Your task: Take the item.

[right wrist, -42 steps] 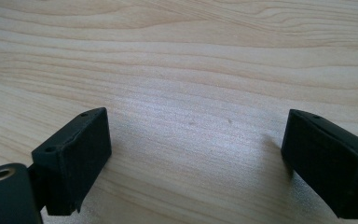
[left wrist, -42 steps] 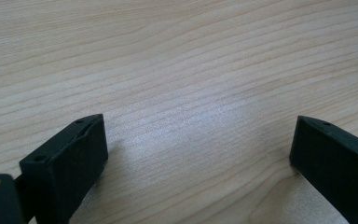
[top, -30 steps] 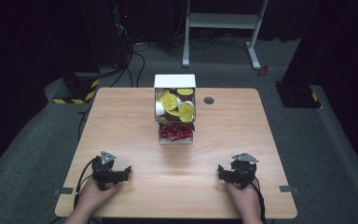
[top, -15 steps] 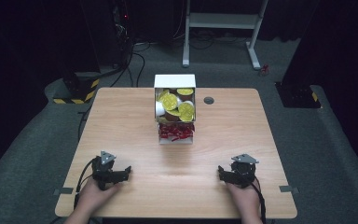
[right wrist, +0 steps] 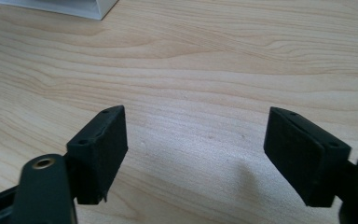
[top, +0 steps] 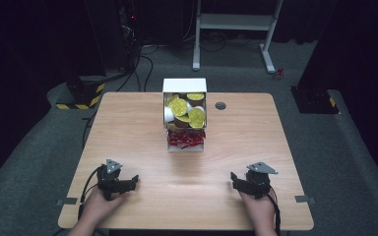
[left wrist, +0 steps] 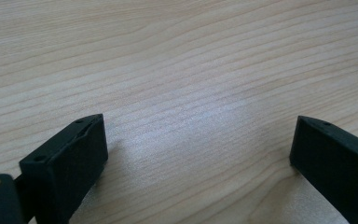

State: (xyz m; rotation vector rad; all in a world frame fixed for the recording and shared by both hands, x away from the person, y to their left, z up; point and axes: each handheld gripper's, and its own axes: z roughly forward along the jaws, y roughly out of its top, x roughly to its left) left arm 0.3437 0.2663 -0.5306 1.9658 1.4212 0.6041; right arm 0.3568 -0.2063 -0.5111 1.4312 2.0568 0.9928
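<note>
Centrally, toward the far edge of the wooden surface (top: 128, 123), a white box (top: 184, 86) is seen, stocked with yellow-lidded cups (top: 196, 117) above and red packets (top: 186, 138) below. Well apart from it, near the front edge, the left tongs (top: 134, 180) are held wide over bare wood, nothing between them. The right tongs (top: 234, 177) have just been closing slightly, yet are kept wide and empty, a corner of the box (right wrist: 60, 8) being visible ahead.
</note>
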